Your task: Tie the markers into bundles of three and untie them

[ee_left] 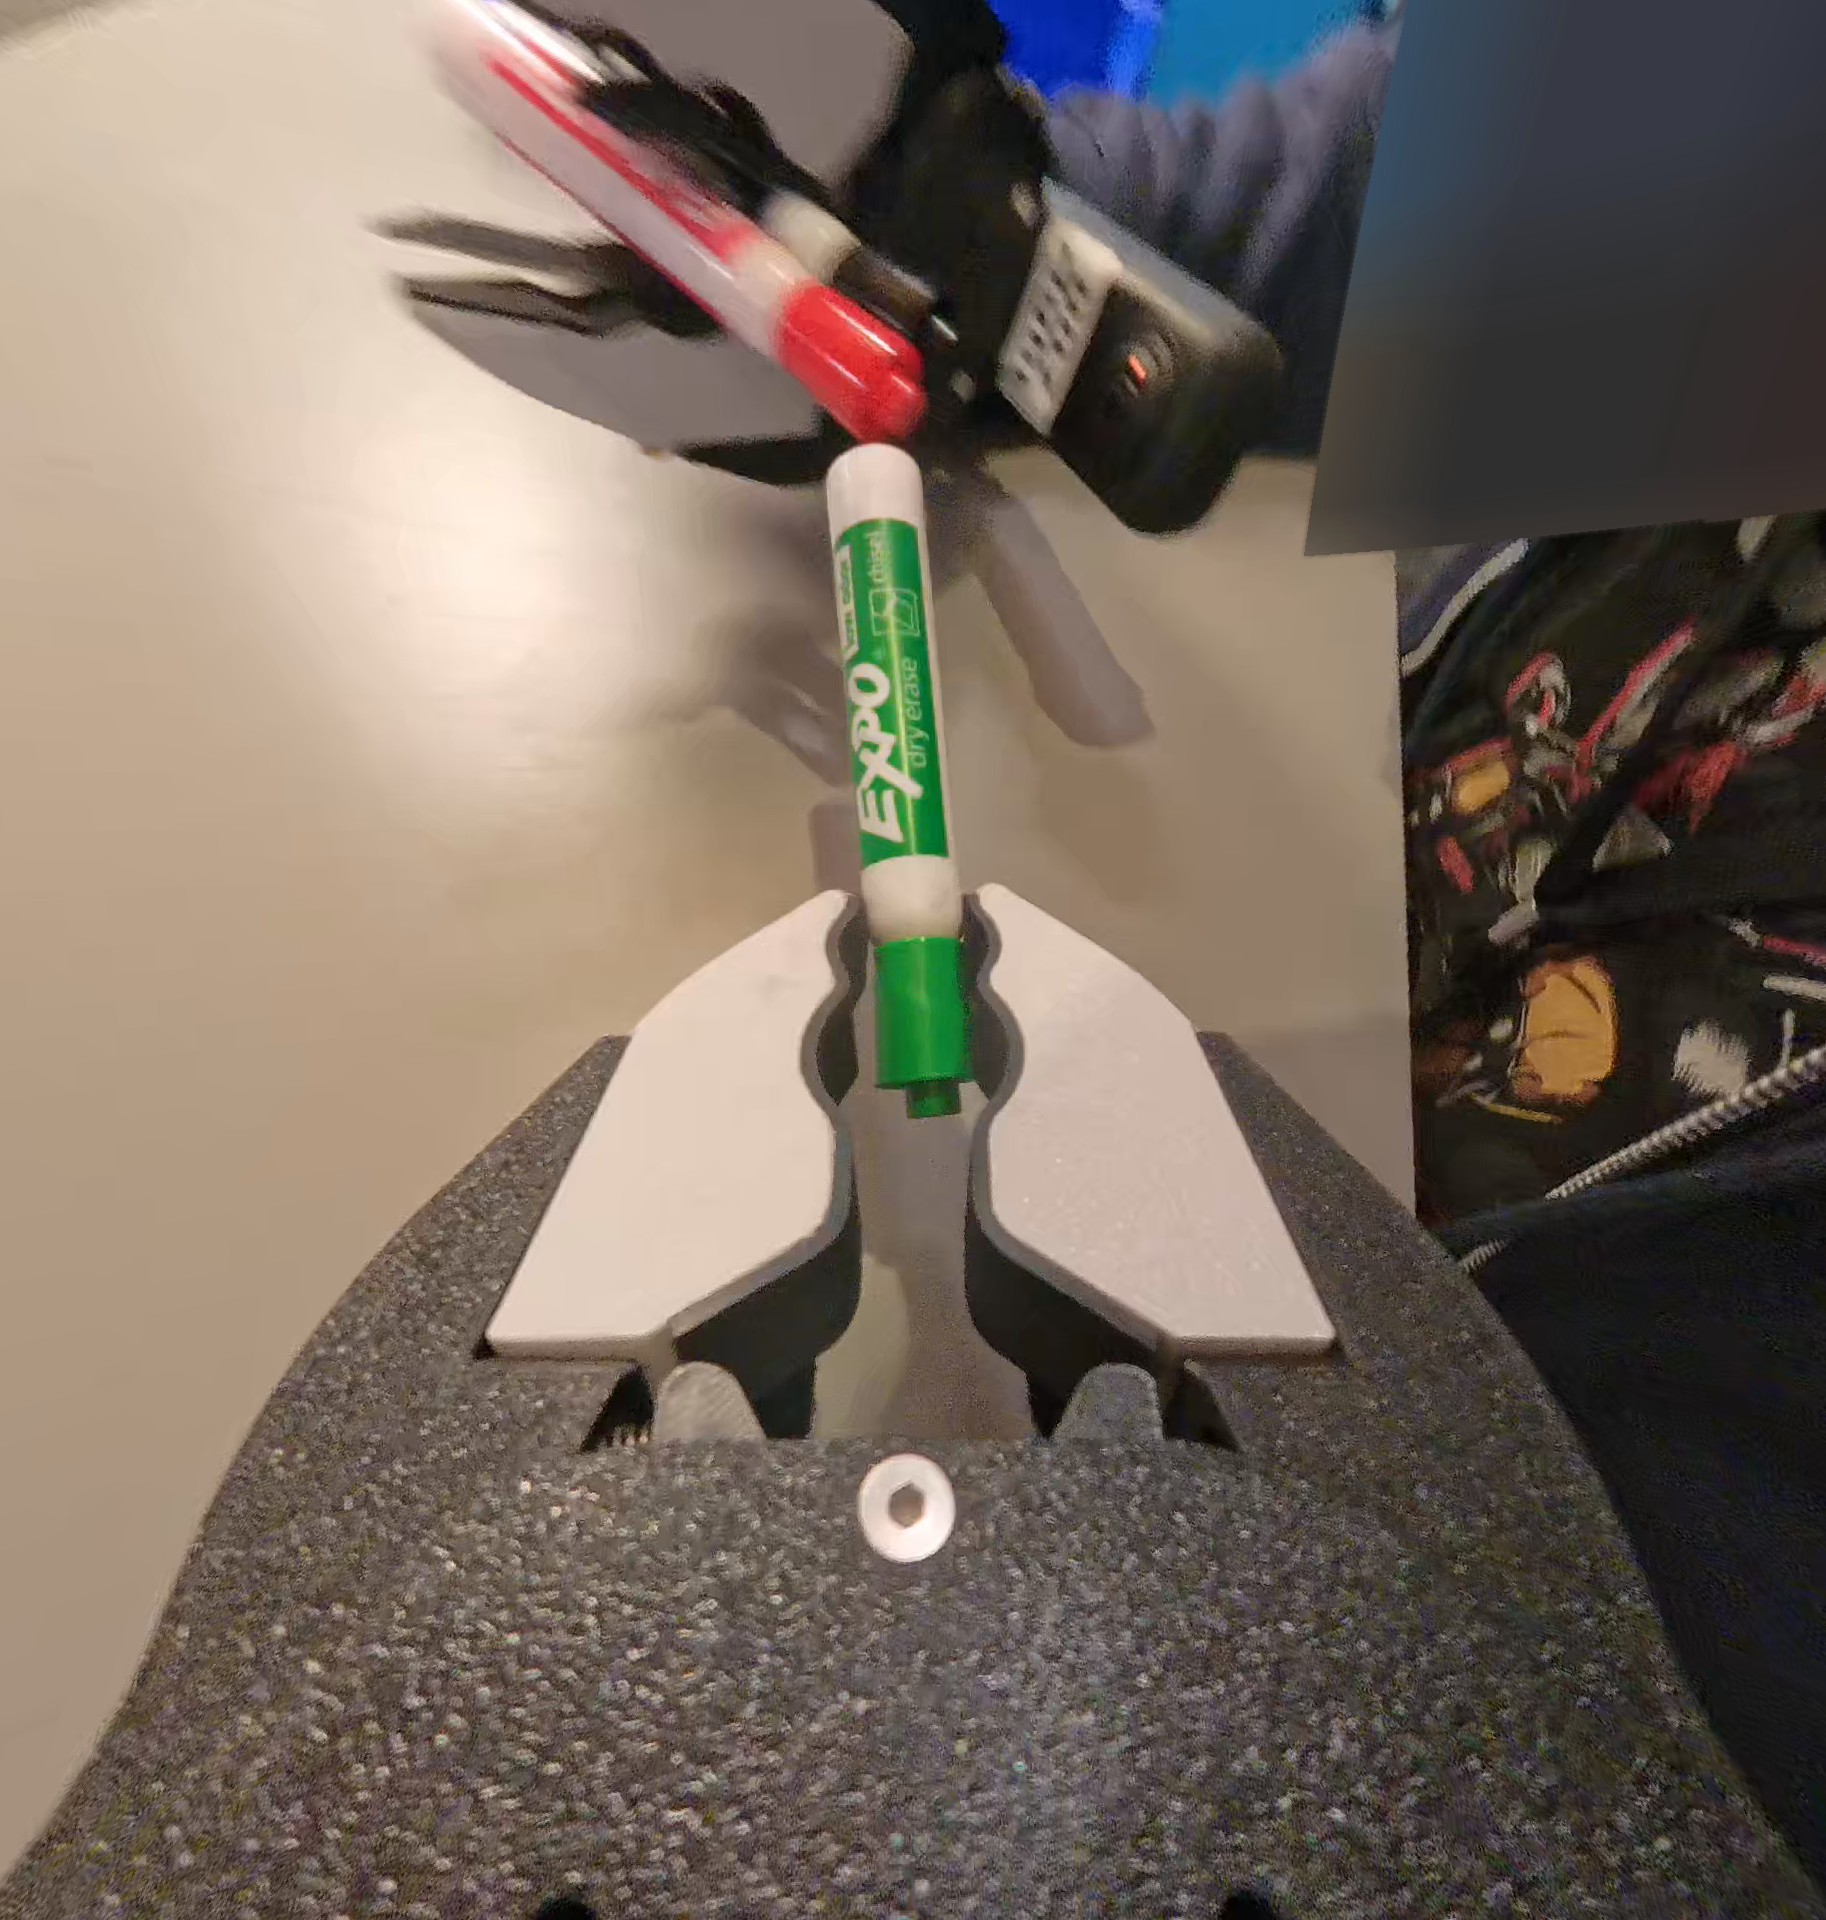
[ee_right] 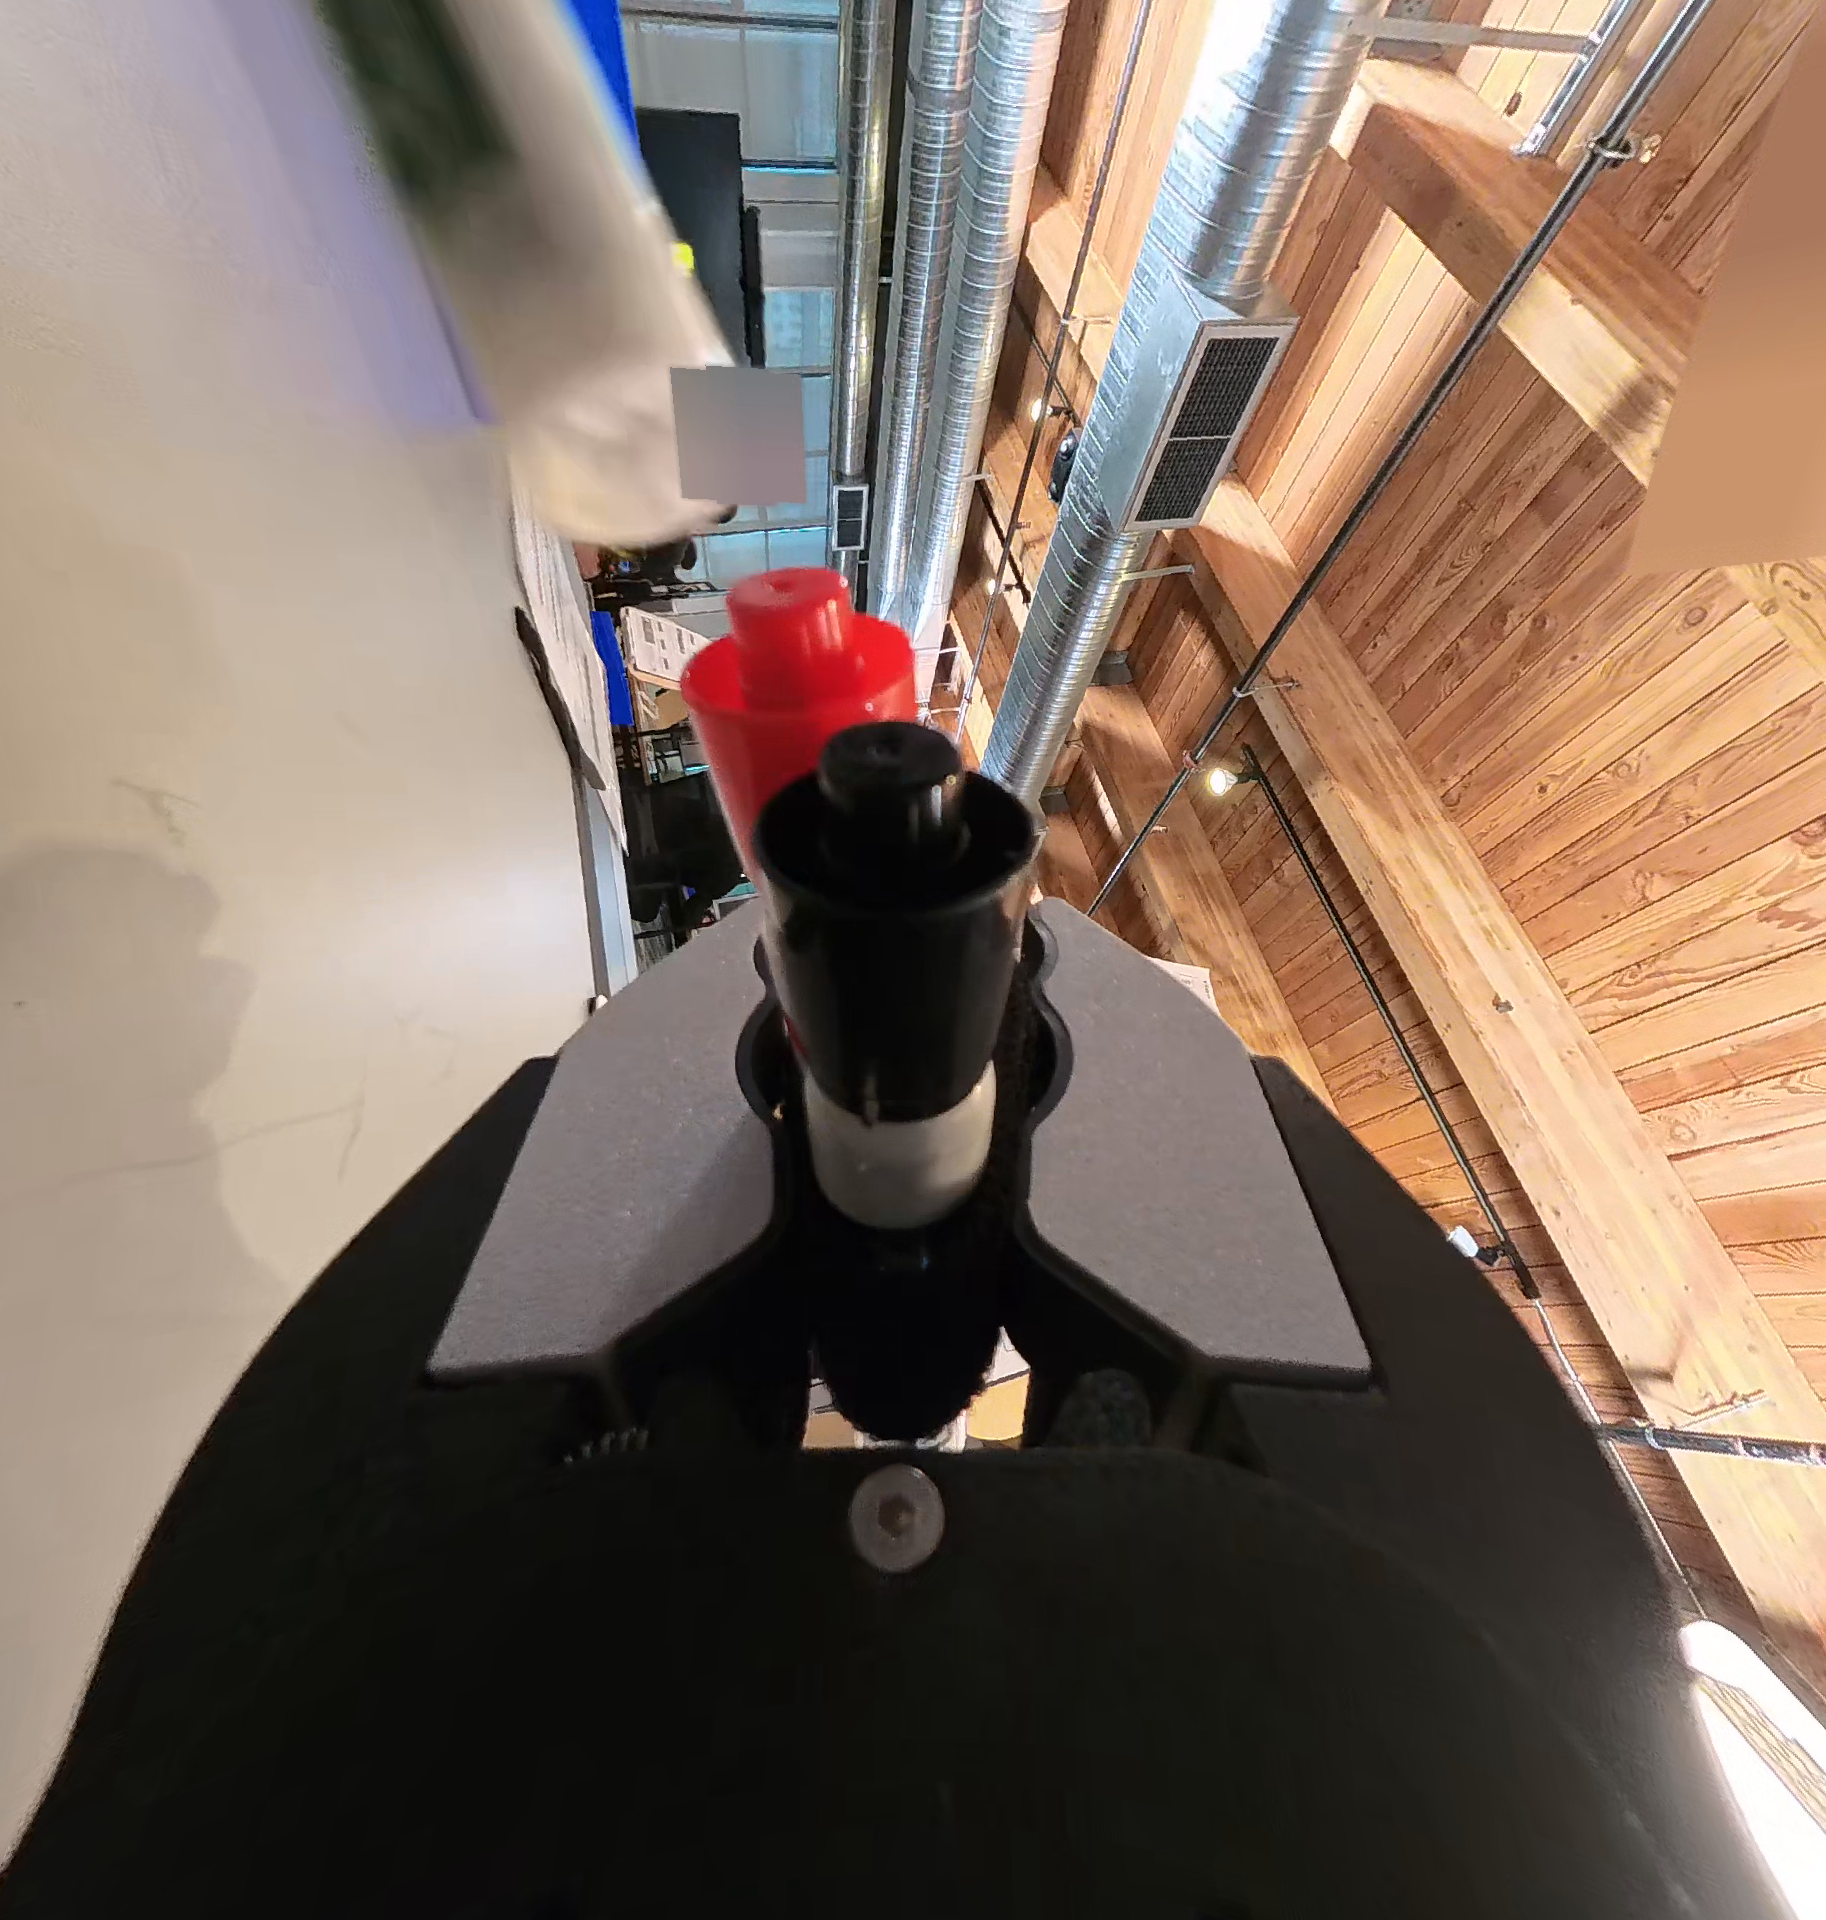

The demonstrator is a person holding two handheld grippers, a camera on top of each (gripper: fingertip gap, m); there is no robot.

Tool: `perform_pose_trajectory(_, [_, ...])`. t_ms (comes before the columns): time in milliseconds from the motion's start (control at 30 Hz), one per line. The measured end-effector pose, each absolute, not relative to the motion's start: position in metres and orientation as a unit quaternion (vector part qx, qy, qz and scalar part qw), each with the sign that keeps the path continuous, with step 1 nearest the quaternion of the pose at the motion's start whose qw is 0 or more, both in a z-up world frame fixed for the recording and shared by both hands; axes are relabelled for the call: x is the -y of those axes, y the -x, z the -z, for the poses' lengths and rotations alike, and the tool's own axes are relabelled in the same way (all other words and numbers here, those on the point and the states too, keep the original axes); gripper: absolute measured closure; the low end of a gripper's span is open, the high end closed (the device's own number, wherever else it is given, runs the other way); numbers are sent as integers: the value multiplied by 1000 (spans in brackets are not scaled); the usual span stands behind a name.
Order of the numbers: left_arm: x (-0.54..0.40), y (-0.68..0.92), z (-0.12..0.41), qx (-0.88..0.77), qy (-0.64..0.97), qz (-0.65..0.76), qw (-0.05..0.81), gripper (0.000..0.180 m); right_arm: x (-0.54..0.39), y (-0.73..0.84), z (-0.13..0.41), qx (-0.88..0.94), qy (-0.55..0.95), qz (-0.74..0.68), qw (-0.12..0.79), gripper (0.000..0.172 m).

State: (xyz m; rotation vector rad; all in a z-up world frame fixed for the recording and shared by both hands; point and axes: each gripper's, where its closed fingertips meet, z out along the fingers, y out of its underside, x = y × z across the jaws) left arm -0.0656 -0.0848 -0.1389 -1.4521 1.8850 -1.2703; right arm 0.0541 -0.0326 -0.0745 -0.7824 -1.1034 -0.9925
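Two claws, each clamped on markers. L claw: light-grey fingers pressed on both sides of a green marker, gripping at the cap/barrel joint; cap end points back toward the camera at 6 o'clock, white tail end sticks out toward 12 o'clock, above the beige surface.

R claw: dark fingers closed around a black marker w/ a red marker alongside it at 11 o'clock, caps aimed away from the camera. Black strap runs beside the black cap inside the claw. In the L view this pair shows at 12 o'clock, blurred, red caps nearly touching the green tail; strap ends trail off at 10 o'clock.

Judgement: bundle has 2, green is likely the 3rd going in. To do it well:
- line green parallel w/ the pair before pushing, not end-on
- slide it in beside the red, inside the strap loop
- keep R grip firm so the 2 don't fan out
- L grip sits near one end, so the long tail may pivot; go slow
- release L only once the strap or R claw traps all 3

Can't tell if the strap is fastened.
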Motion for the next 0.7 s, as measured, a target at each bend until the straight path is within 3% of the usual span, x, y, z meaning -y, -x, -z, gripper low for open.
perform_pose_trajectory(133, [48, 55, 121, -616, 590, 466, 235, 163, 31, -52, 76, 492, 343, 440, 668, 130])
perform_pose_trajectory(500, [46, 3, 115, -567, 653, 479, 153, 163, 24, -75, 62, 447, 351, 488, 663, 130])
perform_pose_trajectory(700, [46, 6, 139, -545, 669, 484, 142, 163, 15, -77, 80, 473, 372, 480, 638, 130])
